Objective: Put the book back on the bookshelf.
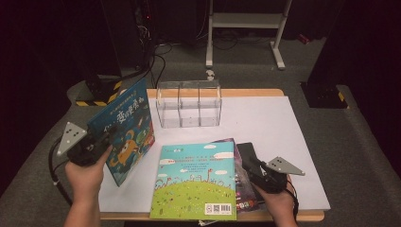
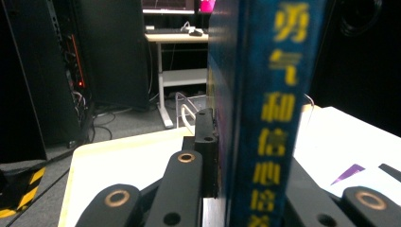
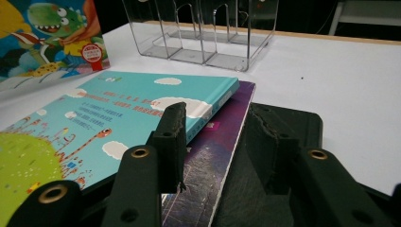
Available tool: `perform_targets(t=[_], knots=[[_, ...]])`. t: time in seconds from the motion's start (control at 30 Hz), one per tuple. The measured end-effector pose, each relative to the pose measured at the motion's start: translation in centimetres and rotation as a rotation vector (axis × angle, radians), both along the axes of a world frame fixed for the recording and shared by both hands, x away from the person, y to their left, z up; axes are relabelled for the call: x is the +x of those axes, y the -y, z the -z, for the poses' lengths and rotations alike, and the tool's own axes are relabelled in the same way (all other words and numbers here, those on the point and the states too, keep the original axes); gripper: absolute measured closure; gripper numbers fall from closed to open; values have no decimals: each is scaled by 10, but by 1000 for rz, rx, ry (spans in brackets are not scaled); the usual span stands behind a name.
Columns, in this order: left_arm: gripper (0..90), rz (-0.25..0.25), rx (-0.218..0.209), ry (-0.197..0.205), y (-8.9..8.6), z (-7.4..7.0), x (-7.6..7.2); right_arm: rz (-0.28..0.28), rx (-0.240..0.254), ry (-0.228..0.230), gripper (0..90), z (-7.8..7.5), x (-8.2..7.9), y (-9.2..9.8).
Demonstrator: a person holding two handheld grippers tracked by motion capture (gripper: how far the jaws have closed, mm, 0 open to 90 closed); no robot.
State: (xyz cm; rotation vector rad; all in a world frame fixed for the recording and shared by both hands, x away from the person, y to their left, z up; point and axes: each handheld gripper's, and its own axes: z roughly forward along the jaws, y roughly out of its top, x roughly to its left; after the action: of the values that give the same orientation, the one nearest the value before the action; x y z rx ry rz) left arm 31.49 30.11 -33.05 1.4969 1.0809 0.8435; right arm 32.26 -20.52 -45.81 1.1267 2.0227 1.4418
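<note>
A blue picture book (image 1: 126, 124) with a cartoon monster on its cover stands tilted up off the left side of the table. My left gripper (image 1: 105, 140) is shut on its lower edge. In the left gripper view the book's blue spine (image 2: 276, 109) with yellow characters rises between the jaws, and one black finger (image 2: 206, 142) presses on its left face. My right gripper (image 1: 251, 166) is open, low over a stack of books at the front. Its fingers (image 3: 172, 137) straddle the edge of a purple book (image 3: 208, 165). A teal and green book (image 1: 196, 182) lies on top of that stack.
A clear plastic rack (image 1: 189, 104) with three slots stands at the back middle of the white table (image 1: 283, 123). A black book or pad (image 3: 283, 118) lies under the purple one. Beyond the table are a white frame (image 1: 246, 21), cables and dark equipment.
</note>
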Motion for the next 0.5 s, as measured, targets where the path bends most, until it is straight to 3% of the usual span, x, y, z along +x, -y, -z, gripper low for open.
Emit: perform_targets(t=[0.1, 0.2, 0.5], knots=[[829, 3, 3, -22, 8, -9, 11, -8, -4, -3, 591, 1, -1, 2], [830, -3, 12, -19, 18, -16, 19, -12, 6, -4, 595, 1, -2, 5], [829, -23, -37, 30, 51, -30, 53, -6, 28, 4, 603, -2, -5, 11]])
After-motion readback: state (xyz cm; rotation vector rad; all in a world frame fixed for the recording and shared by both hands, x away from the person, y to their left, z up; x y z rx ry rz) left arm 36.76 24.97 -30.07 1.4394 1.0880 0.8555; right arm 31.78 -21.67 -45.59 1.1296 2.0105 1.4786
